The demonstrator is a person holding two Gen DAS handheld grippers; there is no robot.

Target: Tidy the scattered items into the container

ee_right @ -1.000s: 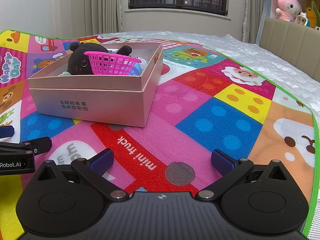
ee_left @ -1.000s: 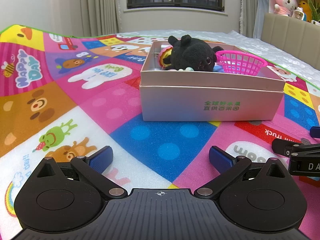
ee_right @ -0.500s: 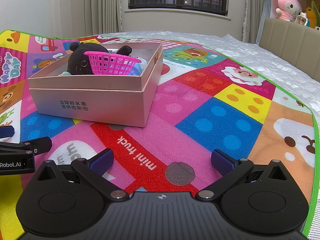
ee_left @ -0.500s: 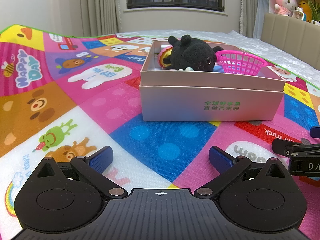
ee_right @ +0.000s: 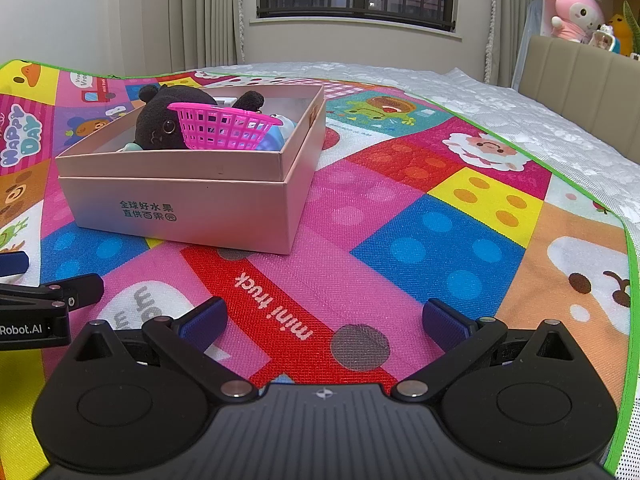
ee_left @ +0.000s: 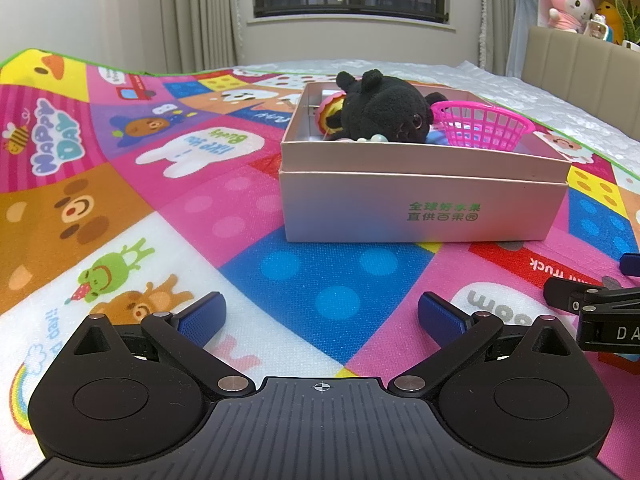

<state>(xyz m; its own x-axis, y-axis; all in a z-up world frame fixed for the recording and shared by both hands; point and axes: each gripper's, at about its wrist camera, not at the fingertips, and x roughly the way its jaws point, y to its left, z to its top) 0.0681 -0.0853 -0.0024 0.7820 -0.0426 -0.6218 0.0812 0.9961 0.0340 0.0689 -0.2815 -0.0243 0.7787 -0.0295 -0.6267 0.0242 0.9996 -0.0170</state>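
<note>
- Box (ee_left: pixel 420 204) was our landmark: pale pink carton, lid apparently nested under the base, sitting on the play mat (ee_left: pixel 120 208) ahead of both grippers.
- Left gripper (ee_left: pixel 320 314) sat low over the mat, near side of the box, jaws spread wide, nothing between the blue pads (ee_left: pixel 202 314).
- Right gripper (ee_right: pixel 325 316) was likewise parked near side of the box, off toward its right corner, jaws wide apart and empty.
- We judged both as parked: no loose item showed on the mat around the box in either view, so the tidy looked done or nearly so.
- Black plush (ee_left: pixel 384 110) lay inside the box, head above the rim; probably dropped in rather than arranged.
- Pink basket (ee_left: pixel 486 126) sat inside the box at its right end, just beside the plush, rim above the wall.
- Smaller items behind the plush (a yellow-pink piece, something blue) were inside the box; we couldn't identify them.
- Writing: green Chinese print on the box front, "全球好水果 / 直供百果园".
- Mat text near side of the box: "mini truck" (ee_right: pixel 272 304); left of the box: "HAPPY DAY".
- Left gripper's body, seen from the right wrist view, read "Robot.AI" (ee_right: pixel 22 329).
</note>
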